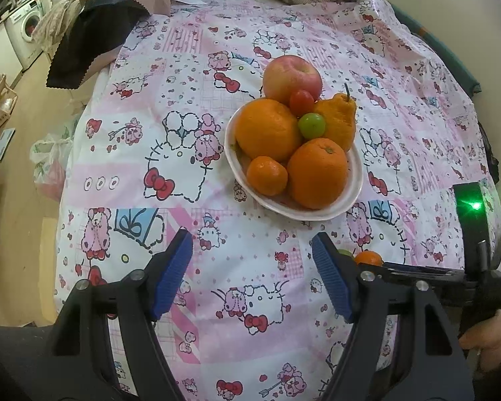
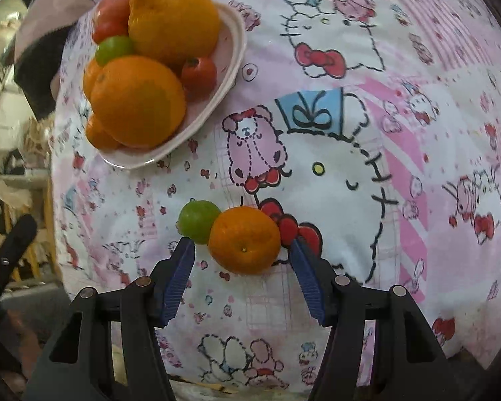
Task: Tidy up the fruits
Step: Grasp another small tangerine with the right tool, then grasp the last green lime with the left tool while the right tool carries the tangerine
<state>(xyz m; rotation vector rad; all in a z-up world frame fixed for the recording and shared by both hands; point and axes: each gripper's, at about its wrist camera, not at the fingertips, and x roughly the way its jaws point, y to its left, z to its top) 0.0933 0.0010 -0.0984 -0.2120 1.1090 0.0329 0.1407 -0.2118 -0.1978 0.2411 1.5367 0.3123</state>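
Hovering my right claw half-wide and empty over the small mandarin, its dimpled end facing me, green grape touching its left. Left claw gapes empty over bare cloth; the plate of fruit sits beyond, open room around.

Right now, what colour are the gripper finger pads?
Blue, ribbed pads; clearest in the right wrist view.

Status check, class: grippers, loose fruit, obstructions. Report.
Left gripper open, empty. Right gripper open around small orange, no grip visible. Green fruit touching it.
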